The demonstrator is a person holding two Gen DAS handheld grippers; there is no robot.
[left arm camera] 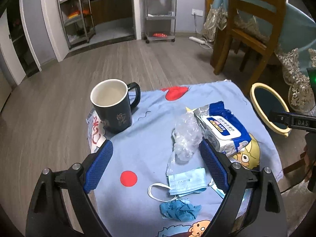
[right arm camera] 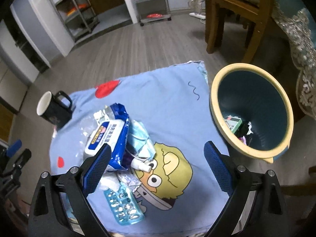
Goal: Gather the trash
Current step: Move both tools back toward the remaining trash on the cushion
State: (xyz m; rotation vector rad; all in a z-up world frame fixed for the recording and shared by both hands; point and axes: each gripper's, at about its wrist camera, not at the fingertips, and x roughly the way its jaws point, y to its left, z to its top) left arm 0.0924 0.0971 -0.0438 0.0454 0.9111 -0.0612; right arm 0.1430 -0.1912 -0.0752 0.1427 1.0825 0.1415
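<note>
Our left gripper spread, empty, over face mask | right gripper spread, empty | only right view shows bin contents (beside blue cloth) | wood floor, chair

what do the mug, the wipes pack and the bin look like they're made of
Mug: likely glazed ceramic; glossy dark outside, smooth cream inside, thick rim.
Wipes pack: soft plastic film, shiny and creased, torn open with a silvery foil-like lining showing; white label flap on top.
Bin: probably hard plastic; smooth matte teal wall with a cream rim band.
</note>
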